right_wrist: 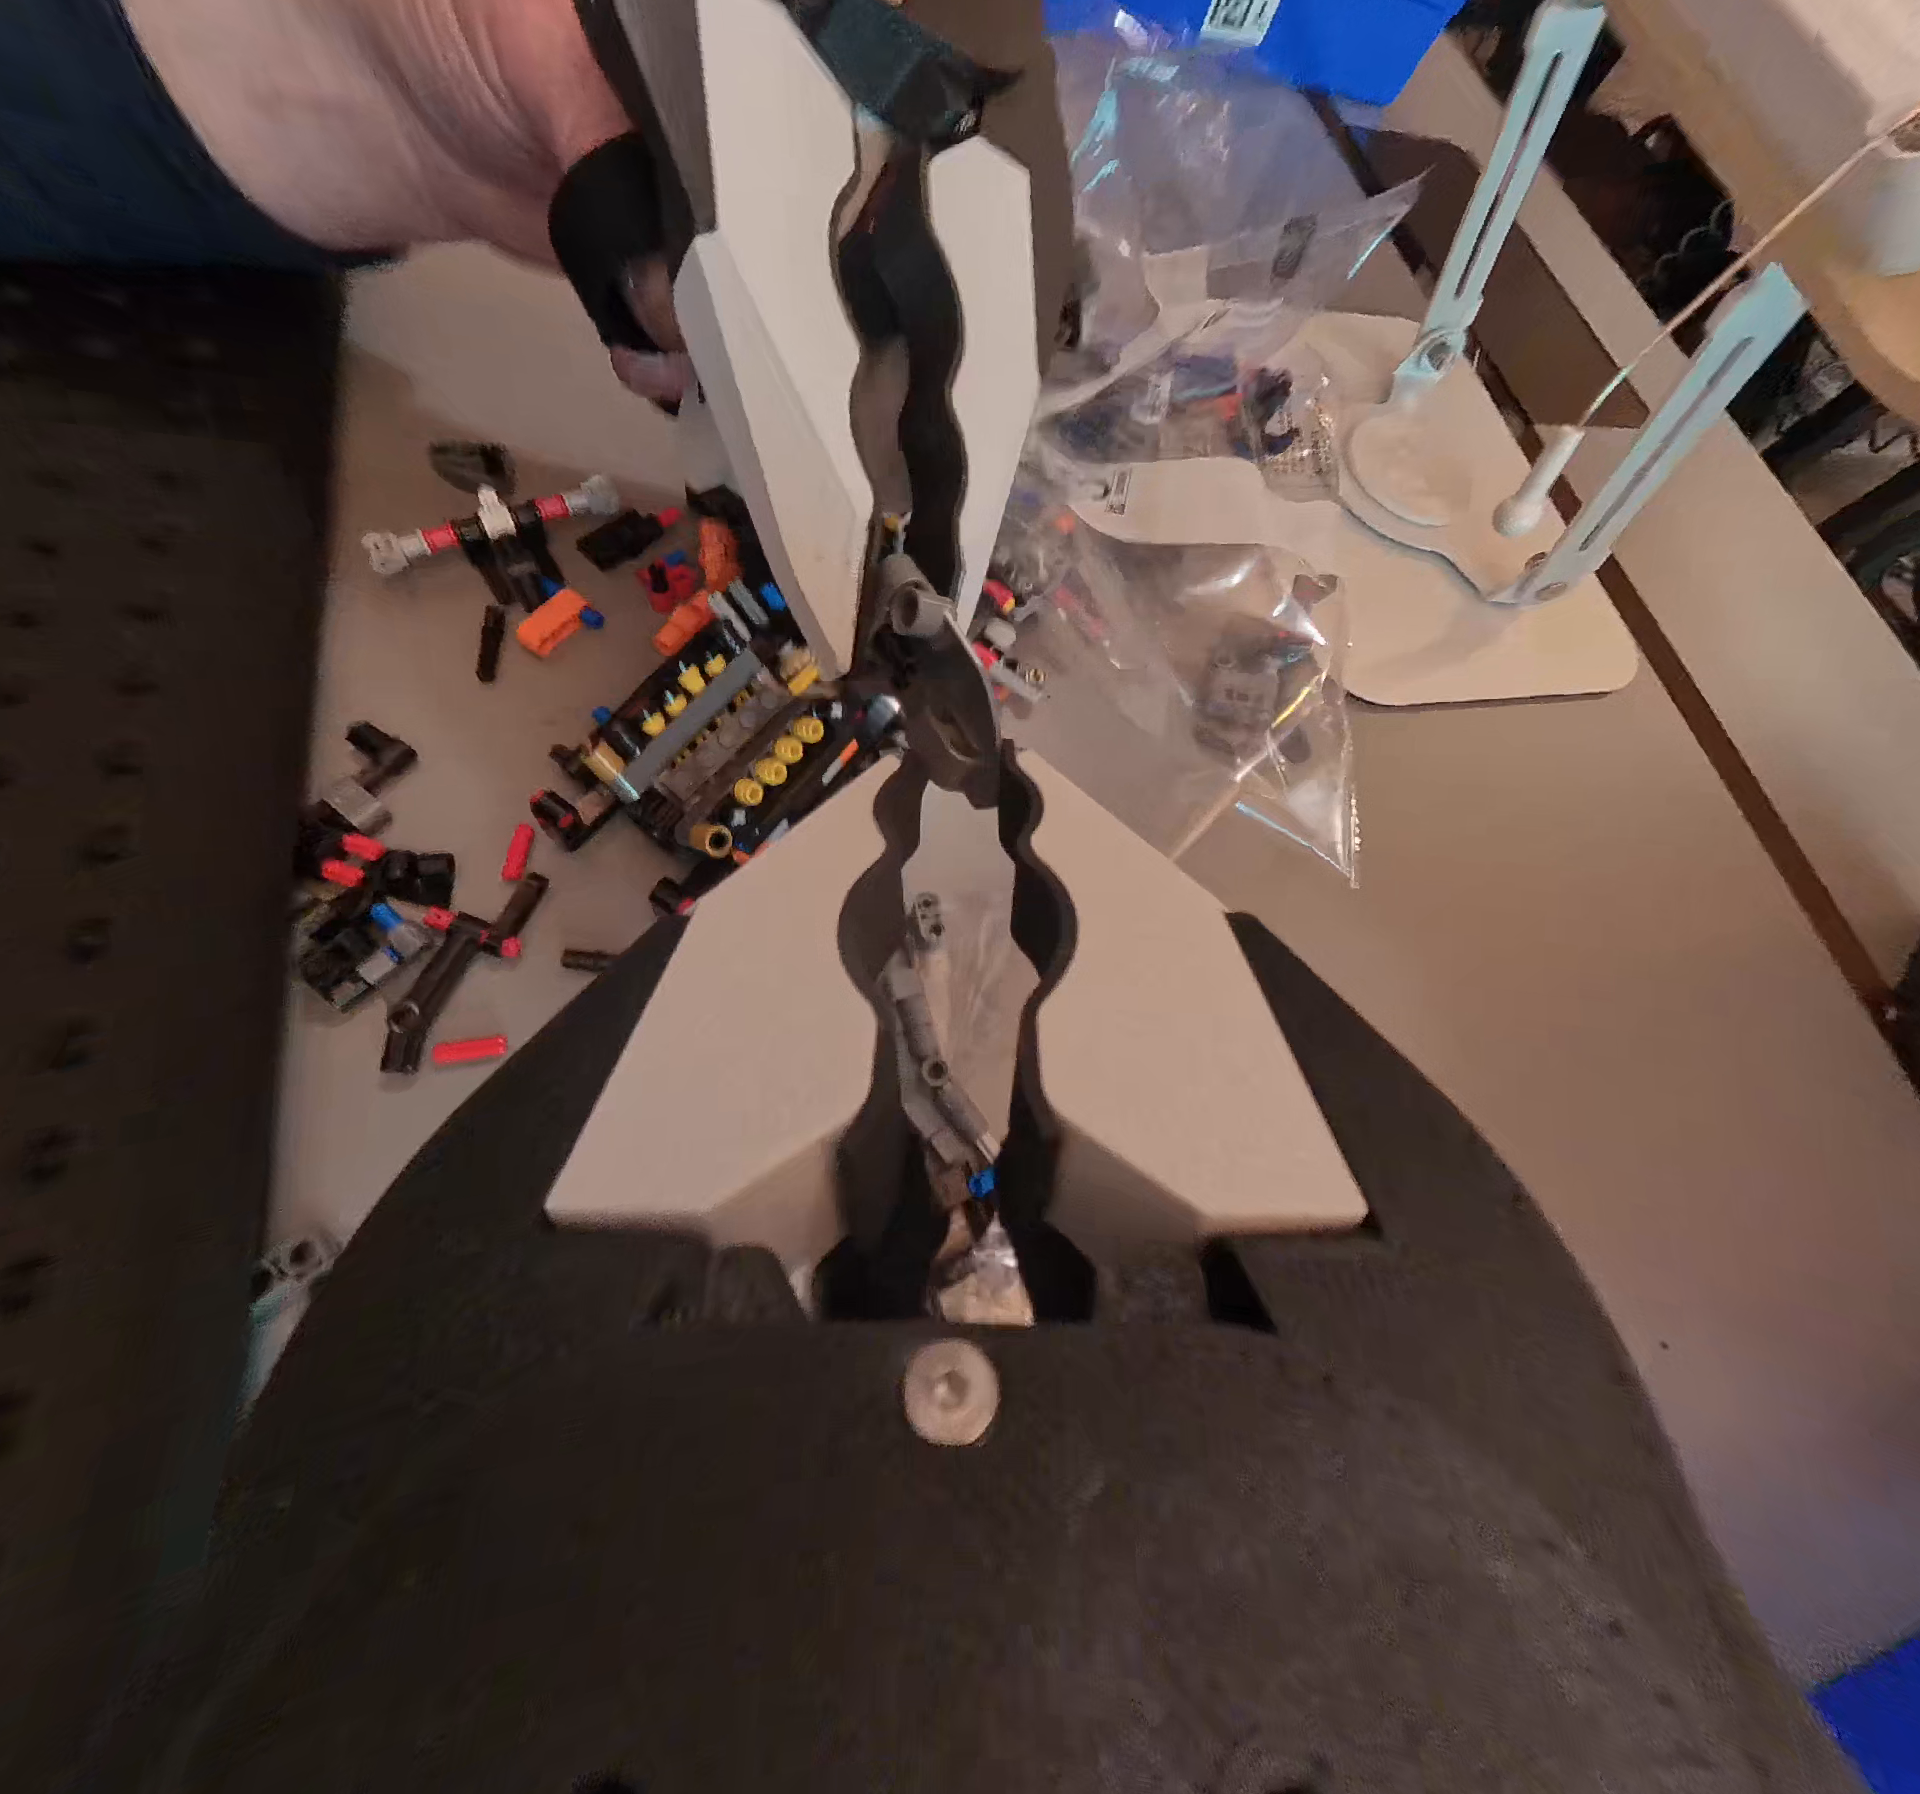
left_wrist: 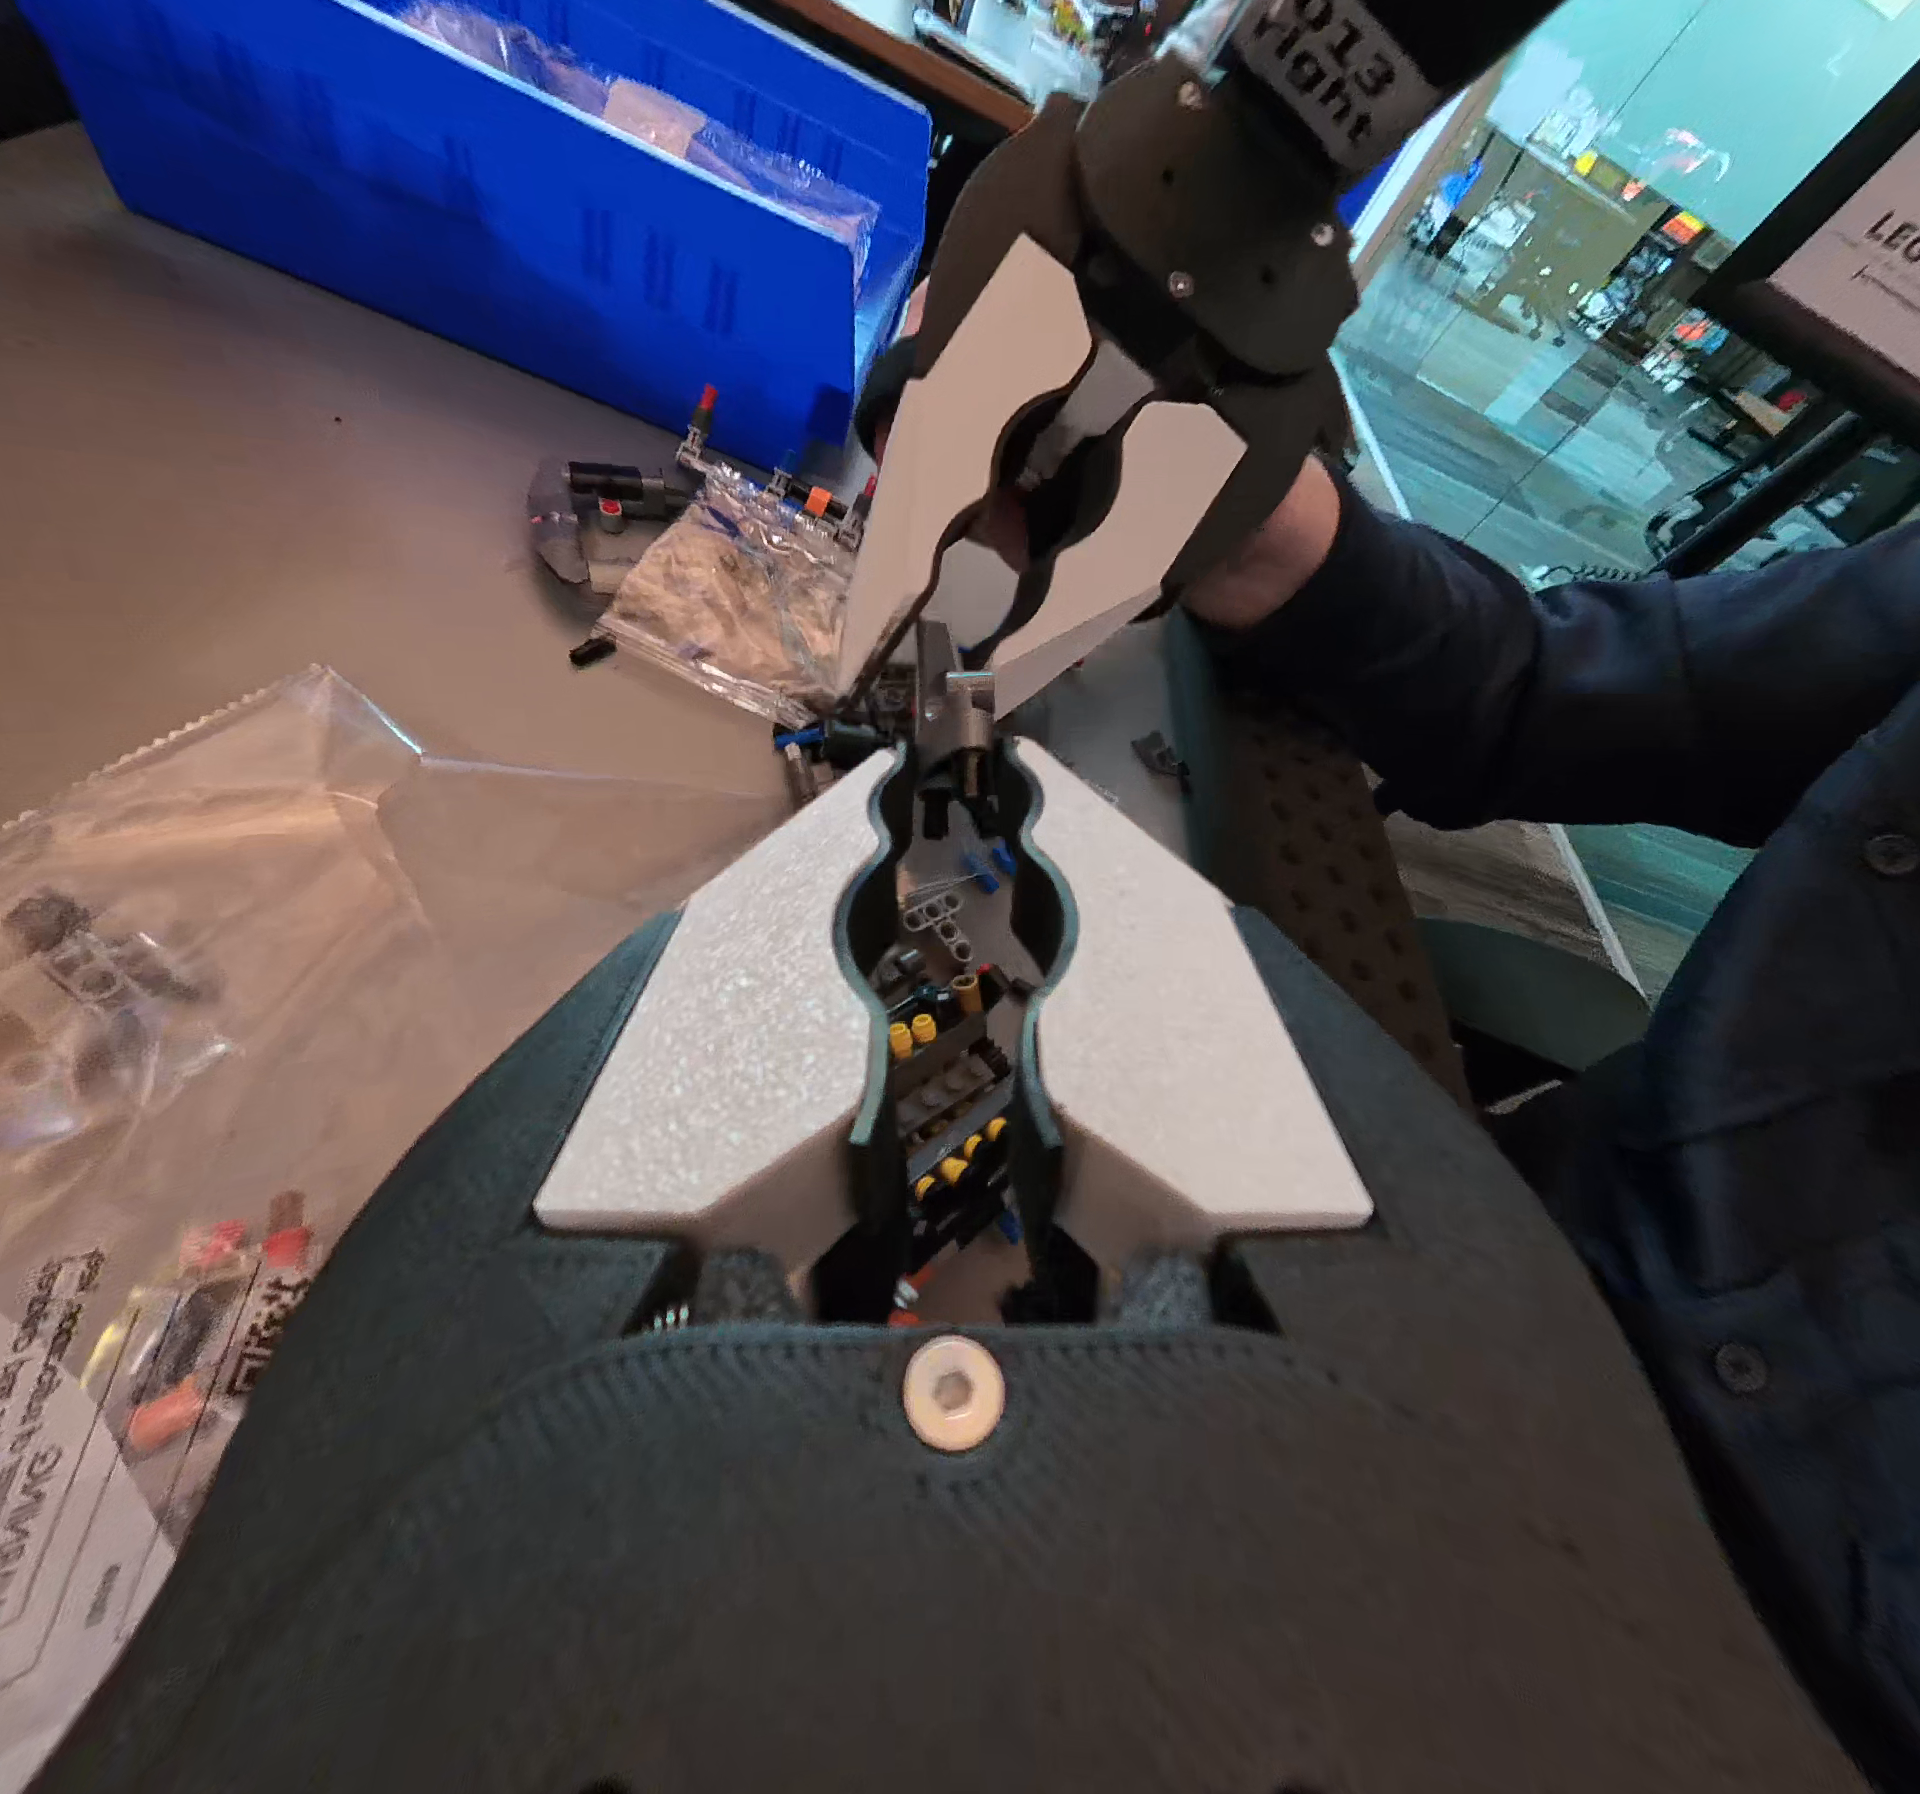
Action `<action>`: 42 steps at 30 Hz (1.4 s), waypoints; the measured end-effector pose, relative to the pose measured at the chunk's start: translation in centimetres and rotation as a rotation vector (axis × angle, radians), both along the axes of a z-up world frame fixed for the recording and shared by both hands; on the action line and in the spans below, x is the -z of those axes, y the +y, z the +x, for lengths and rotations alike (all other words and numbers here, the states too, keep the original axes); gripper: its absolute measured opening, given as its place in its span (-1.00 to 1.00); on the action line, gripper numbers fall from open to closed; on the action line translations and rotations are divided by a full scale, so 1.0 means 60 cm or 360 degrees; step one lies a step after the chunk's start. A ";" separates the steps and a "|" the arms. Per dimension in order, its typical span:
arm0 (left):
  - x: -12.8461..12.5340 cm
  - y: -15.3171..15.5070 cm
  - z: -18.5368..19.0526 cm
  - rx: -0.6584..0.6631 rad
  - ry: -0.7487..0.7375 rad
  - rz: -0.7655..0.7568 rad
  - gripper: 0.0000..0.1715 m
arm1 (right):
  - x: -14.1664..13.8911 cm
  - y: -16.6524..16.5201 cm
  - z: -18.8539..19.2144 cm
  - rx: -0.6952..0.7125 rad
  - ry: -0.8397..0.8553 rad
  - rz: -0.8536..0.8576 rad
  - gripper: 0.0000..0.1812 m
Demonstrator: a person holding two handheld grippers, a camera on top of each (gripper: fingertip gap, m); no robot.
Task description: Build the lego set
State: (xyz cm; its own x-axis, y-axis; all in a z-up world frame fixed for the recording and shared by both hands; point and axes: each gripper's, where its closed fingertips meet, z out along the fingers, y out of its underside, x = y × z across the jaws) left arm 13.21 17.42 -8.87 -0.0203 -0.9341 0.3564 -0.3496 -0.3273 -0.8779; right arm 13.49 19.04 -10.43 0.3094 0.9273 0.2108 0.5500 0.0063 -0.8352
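Left tongs (left_wrist: pixel 951 757): tips pinch a small grey lego piece (left_wrist: pixel 961 705) held above the surface; seen from the right wrist view, they come down from 12 o'clock (right_wrist: pixel 914 591).
Right tongs (right_wrist: pixel 961 773): tips nipped onto the same grey lego piece (right_wrist: pixel 940 695) from the opposite end; in the left wrist view they reach in from 1 o'clock (left_wrist: pixel 925 653).
Meeting point: both pairs of tips come together tip to tip on the piece, at picture centre in each view.
Engine block (right_wrist: pixel 717 747): black and grey build with rows of yellow pins, lying on the surface (right_wrist: pixel 1455 965) at 9 o'clock of the held piece.
Loose parts (right_wrist: pixel 436 871): black, red, orange and blue bits scattered at 8 to 10 o'clock of the block.
Plastic bags (right_wrist: pixel 1195 518): clear, some holding parts, at 2 o'clock of the tips.
Blue bin (left_wrist: pixel 468 155): at 11 o'clock in the left wrist view, with a clear bag inside.
White stand (right_wrist: pixel 1496 456): upright slotted arms, at 2 o'clock on the surface.
Hand (right_wrist: pixel 395 82): grips the left tool at 11 o'clock.
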 end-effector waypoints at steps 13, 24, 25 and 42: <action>-0.009 0.032 -0.003 -0.0227 0.0125 0.0712 -0.55 | -0.032 -0.007 0.010 -0.0056 0.0451 -0.0556 -0.98; -0.012 0.028 0.009 -0.0256 0.0202 0.1193 -0.65 | -0.021 -0.017 0.008 -0.0108 0.0484 -0.0751 -0.98; -0.014 0.028 0.008 -0.0257 0.0192 0.1193 -0.68 | -0.021 -0.017 0.009 -0.0107 0.0484 -0.0757 -0.98; -0.010 0.012 0.016 -0.0202 0.0202 0.1216 -0.76 | -0.040 -0.017 0.007 -0.0146 0.0557 -0.0654 -0.92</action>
